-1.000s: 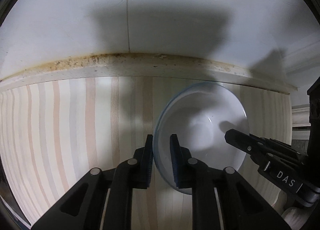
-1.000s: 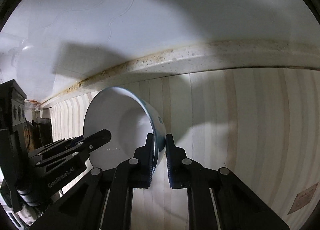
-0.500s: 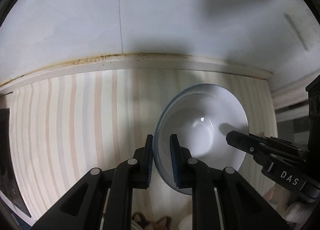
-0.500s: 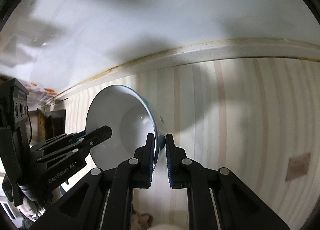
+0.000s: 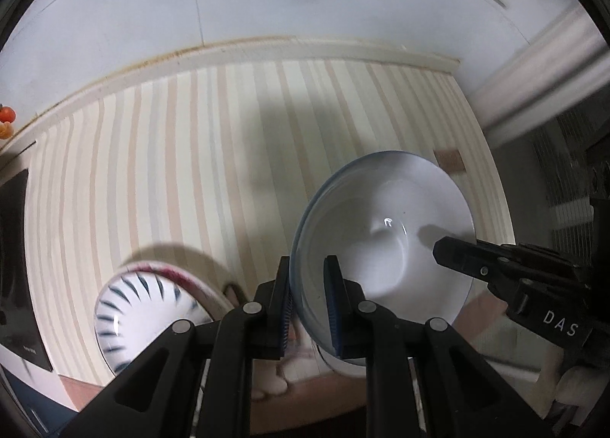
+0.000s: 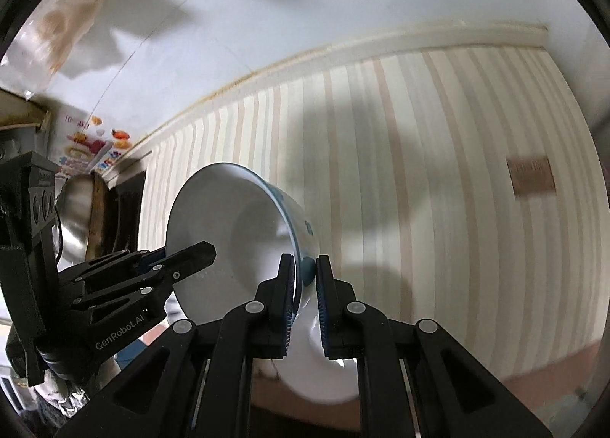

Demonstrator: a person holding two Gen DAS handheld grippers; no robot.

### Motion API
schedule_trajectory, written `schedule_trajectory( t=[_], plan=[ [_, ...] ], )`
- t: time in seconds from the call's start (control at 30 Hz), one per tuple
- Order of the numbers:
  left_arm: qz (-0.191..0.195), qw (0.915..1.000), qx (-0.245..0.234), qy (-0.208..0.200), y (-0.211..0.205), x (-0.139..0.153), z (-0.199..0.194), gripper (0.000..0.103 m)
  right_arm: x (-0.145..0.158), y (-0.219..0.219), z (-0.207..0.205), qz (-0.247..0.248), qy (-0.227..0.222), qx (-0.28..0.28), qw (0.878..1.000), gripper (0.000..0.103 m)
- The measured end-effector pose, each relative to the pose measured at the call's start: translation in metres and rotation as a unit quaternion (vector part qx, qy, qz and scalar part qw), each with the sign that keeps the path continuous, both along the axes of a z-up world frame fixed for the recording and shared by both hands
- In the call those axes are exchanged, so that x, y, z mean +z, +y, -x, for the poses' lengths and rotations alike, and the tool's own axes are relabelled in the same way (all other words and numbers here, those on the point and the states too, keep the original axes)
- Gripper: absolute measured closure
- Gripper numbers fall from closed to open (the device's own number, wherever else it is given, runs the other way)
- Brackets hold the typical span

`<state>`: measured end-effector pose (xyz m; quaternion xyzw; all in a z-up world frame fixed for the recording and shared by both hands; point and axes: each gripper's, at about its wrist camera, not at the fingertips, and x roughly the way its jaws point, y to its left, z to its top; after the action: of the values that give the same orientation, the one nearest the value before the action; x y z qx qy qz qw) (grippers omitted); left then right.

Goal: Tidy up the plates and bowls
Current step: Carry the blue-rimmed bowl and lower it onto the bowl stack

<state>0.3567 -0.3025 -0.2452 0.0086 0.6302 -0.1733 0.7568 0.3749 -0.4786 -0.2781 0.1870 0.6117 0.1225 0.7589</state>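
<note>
"DAS" stands on the right hand-held gripper (image 5: 450,251), "GenRobot.AI" on the left hand-held gripper (image 6: 198,253)

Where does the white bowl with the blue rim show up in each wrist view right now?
Left wrist view: white bowl at lower right of centre, its rim pinched by the left gripper, the right gripper entering from the right edge.
Right wrist view: same bowl at lower left of centre, rim pinched by the right gripper.
Shared landmark: the brown label on the striped tabletop.

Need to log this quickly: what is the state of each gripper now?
Left gripper: shut on the bowl rim.
Right gripper: shut on the opposite rim of the same bowl.
</note>
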Motion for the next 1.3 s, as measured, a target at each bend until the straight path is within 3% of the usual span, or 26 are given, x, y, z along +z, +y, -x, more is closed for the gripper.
schedule_trajectory(
  t=[0.23,0.43,0.7,1.3],
  plan=[
    [-0.009,0.9996,-0.023,0.015,-0.014,-0.019,0.037,0.089,-0.018,-0.01,0.064,0.005,0.026,-0.011,1.0,0.09],
    [-0.03,0.9985,-0.034,0.031,-0.022,-0.042,0.051,0.089,-0.047,-0.016,0.088,0.002,0.052,-0.02,0.998,0.09],
    [-0.042,0.9976,-0.037,0.04,-0.026,-0.055,0.054,0.089,-0.072,-0.016,0.097,0.006,0.071,-0.021,0.997,0.09],
    [-0.062,0.9962,-0.042,0.043,-0.029,-0.065,0.049,0.089,-0.077,-0.014,0.085,0.022,0.077,-0.025,0.996,0.09]
  ],
)
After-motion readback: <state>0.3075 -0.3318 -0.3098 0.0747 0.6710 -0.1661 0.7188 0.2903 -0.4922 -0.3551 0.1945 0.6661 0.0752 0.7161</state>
